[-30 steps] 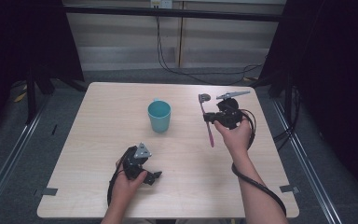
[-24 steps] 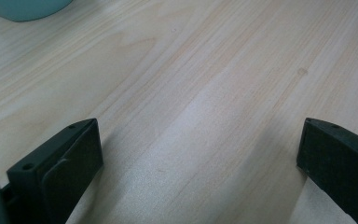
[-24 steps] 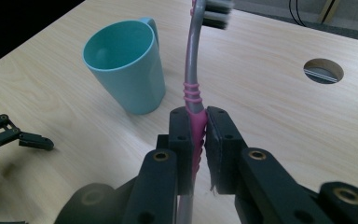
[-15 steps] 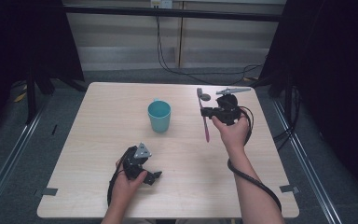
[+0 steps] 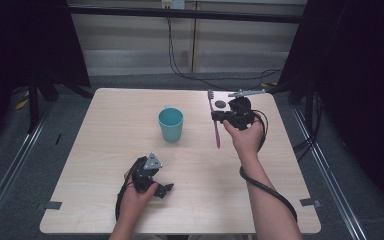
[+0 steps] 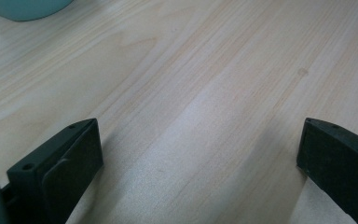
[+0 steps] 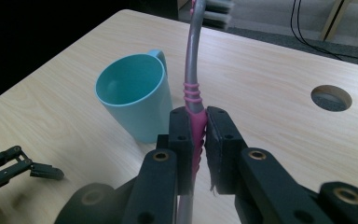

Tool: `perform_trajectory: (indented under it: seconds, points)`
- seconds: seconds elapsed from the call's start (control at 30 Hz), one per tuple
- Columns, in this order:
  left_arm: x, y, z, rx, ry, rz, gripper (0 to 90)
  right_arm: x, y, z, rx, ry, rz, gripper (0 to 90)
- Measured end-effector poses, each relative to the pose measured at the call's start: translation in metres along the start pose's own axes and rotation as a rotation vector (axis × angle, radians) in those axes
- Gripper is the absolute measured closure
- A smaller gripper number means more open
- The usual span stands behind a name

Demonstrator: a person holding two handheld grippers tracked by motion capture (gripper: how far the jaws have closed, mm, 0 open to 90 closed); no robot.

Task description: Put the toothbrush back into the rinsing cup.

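On the near part of the surface [image 5: 100,125] the left hand-held gripper [image 5: 156,189] rested with jaws wide apart and empty, while farther off the right hand-held gripper [image 7: 198,140] clamped a lifted toothbrush [image 7: 193,79] beside the teal cup [image 5: 170,124], apparently not yet dropped in.

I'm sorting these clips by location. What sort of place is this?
Probably a lab recording station, not a home: a bare light wooden table ringed by dark curtains, cables trailing behind, and a person's hand-held black right gripper clamping a pink-and-grey toothbrush.
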State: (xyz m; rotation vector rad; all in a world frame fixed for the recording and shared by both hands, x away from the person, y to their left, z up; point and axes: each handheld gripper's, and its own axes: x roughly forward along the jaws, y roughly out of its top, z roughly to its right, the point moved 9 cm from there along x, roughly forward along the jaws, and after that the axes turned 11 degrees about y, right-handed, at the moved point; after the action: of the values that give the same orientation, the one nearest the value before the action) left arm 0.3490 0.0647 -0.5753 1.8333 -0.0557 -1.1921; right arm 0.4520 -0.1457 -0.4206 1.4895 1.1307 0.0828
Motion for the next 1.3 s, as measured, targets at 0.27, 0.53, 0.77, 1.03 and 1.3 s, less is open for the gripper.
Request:
perform_trajectory:
  seconds: [0.27,0.53,0.77,1.03,1.3]
  points:
    - [0.000,0.000,0.000,0.000,-0.001,0.000,0.0,0.005,0.010,-0.006,-0.004,0.012,0.035,81.2]
    - [0.000,0.000,0.000,0.000,-0.001,-0.001,0.0,0.010,0.018,-0.010,-0.011,0.017,0.046,81.2]
    - [0.000,0.000,0.000,0.000,0.000,0.000,0.0,0.015,0.023,-0.013,-0.017,0.024,0.060,81.2]
    - [0.000,0.000,0.000,0.000,-0.001,0.000,0.0,0.016,0.030,-0.013,-0.017,0.027,0.085,81.1]
    - [0.000,0.000,0.000,0.001,-0.004,-0.002,0.0,0.018,0.037,-0.017,-0.019,0.035,0.098,81.2]
